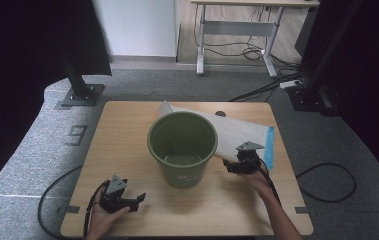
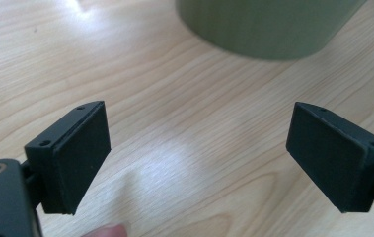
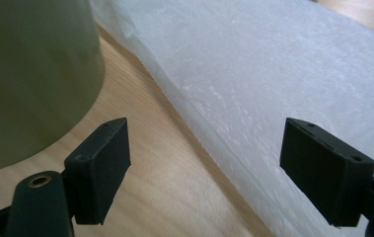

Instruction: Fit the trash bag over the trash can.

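A green plastic bucket (image 1: 182, 147) stands upright and empty in the middle of the wooden table (image 1: 127, 130). Behind it and to its right lies a flat white plastic bag (image 1: 242, 135) with a blue strip (image 1: 269, 147) along its right end. My right gripper (image 1: 231, 167) is open, low by the bag's near edge, just right of the bucket (image 3: 26, 74); the white bag (image 3: 253, 84) lies ahead of its jaws. My left gripper (image 1: 136, 199) is open over bare wood at the front left, with the bucket's base (image 2: 268, 24) ahead of it.
A white desk frame (image 1: 237, 30) with loose cables (image 1: 272, 85) stands on the floor beyond the table. Black stand bases (image 1: 81, 94) (image 1: 309, 95) sit at the far left and far right. Grey carpet surrounds the table.
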`<state>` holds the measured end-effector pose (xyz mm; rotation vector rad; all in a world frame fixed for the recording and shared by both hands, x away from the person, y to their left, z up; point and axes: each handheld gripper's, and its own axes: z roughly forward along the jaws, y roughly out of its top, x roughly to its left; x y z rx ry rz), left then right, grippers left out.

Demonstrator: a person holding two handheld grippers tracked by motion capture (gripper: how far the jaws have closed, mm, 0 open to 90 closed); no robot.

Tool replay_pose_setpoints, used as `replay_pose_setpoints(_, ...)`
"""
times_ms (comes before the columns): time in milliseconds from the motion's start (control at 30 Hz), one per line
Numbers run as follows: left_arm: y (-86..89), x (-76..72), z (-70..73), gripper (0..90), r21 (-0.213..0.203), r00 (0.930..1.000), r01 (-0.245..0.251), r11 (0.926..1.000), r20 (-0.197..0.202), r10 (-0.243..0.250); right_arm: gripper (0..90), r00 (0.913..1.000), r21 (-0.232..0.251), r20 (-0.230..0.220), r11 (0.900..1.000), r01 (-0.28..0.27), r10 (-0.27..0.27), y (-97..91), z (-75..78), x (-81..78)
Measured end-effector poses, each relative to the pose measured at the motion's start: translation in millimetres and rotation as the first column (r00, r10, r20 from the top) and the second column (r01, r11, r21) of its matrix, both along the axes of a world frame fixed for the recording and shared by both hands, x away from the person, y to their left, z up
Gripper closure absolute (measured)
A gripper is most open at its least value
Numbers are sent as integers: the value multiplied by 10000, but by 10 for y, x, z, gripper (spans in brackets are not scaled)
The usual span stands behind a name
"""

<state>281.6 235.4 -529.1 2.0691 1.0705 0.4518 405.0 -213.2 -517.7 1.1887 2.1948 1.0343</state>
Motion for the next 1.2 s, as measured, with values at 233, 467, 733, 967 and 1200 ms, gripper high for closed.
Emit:
replay_pose_setpoints(233,18,10,-5,98,-146,9998,157,9998,-139,-159,203,9990,26,-437,9999,107,-106,163,-163,221)
replay_pose_setpoints(467,27,10,-18,97,-298,9996,230,9993,-183,-235,291,9974,-83,-585,9991,425,-429,201,-223,318)
replay_pose_setpoints(733,39,-1,1,94,-700,9995,304,9971,-100,-312,428,9937,-166,-904,9978,645,-657,126,-290,370)
replay_pose_setpoints(967,28,0,-14,95,-535,9995,298,9981,-69,-302,732,9921,-45,-860,9958,918,-919,50,-281,392)
replay_pose_setpoints(1200,53,-13,-10,101,-656,9999,117,9978,-70,-122,886,9925,11,-868,9963,863,-858,-101,-283,300)
